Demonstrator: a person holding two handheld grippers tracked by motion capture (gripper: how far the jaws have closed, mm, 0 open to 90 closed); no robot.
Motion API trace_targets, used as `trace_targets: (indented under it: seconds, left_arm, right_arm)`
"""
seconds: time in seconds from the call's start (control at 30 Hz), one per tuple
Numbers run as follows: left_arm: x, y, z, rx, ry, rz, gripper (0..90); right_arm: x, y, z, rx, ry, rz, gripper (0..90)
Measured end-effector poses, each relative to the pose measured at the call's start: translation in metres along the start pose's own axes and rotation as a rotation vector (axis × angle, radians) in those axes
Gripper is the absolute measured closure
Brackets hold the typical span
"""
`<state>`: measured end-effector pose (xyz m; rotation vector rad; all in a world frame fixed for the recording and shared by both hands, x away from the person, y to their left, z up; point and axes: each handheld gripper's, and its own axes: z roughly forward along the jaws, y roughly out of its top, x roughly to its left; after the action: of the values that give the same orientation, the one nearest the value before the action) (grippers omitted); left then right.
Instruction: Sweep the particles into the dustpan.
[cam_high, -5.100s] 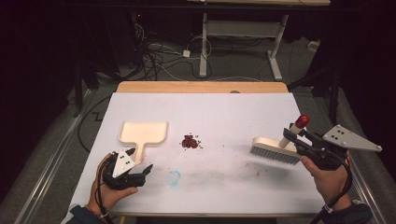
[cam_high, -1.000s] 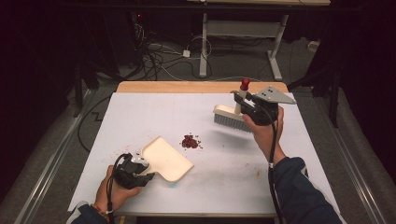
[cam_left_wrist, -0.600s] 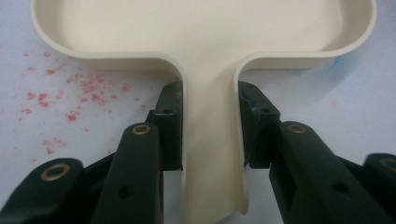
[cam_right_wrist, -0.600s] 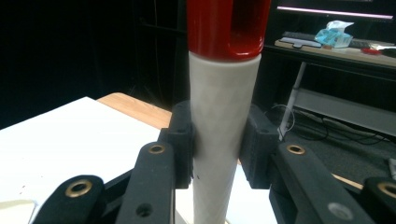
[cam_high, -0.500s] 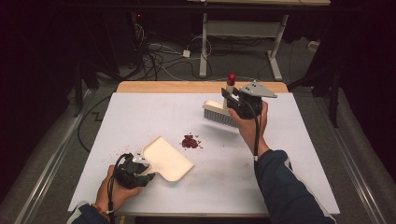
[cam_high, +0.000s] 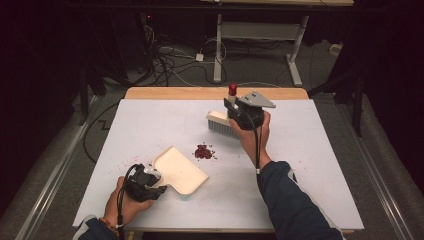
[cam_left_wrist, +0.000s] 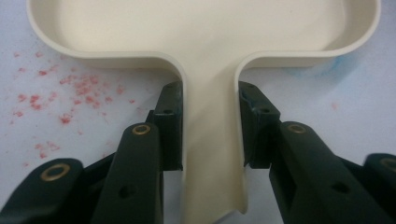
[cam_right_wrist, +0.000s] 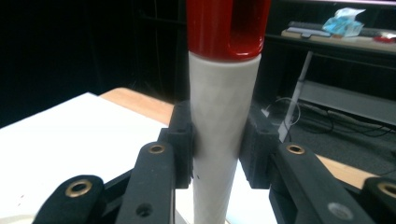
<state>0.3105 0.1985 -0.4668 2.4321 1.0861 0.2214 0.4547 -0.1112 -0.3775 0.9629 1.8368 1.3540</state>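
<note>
A cream dustpan (cam_high: 181, 171) lies on the white table, its open edge toward a small pile of red crumbs (cam_high: 203, 151). My left gripper (cam_high: 159, 185) is shut on the dustpan's handle (cam_left_wrist: 212, 154), with a black pad pressed to each side. My right gripper (cam_high: 231, 108) is shut on the white handle (cam_right_wrist: 218, 135) of a brush, whose tip is red (cam_right_wrist: 227, 25). The brush's bristle head (cam_high: 218, 123) hangs over the table beyond the crumbs, toward the far edge.
Red specks (cam_left_wrist: 70, 93) are scattered on the table (cam_high: 310, 165) beside the dustpan's handle. A wooden strip (cam_high: 190, 93) runs along the table's far edge. Cables (cam_high: 170, 55) and a desk frame (cam_high: 260, 35) stand on the floor beyond.
The right gripper carried the brush from the table's right side to the far middle, behind the crumbs. The left gripper took hold of the dustpan and turned it toward the crumbs.
</note>
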Motion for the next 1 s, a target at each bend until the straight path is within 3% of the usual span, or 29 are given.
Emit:
trace_targets:
  seconds: [0.27,0.33,0.47,0.73,1.0]
  left_arm:
    - [0.002,0.001,0.002,0.017,-0.021,-0.018,63.9]
    - [0.003,0.002,0.002,0.02,-0.025,-0.02,64.0]
    - [0.002,0.004,0.002,0.026,-0.017,-0.017,64.0]
    - [-0.003,0.017,0.005,0.072,0.005,-0.008,64.0]
    - [-0.003,0.019,0.007,0.077,0.002,-0.005,64.0]
  right_arm:
    - [0.023,-0.007,0.001,0.005,0.068,-0.01,69.9]
    - [0.038,-0.01,-0.003,0.014,0.091,-0.057,69.8]
    - [0.051,-0.014,-0.01,0.016,0.085,-0.089,69.7]
    - [0.063,-0.022,-0.021,0.022,0.085,-0.104,69.2]
    - [0.068,-0.024,-0.027,0.032,0.119,-0.099,68.7]
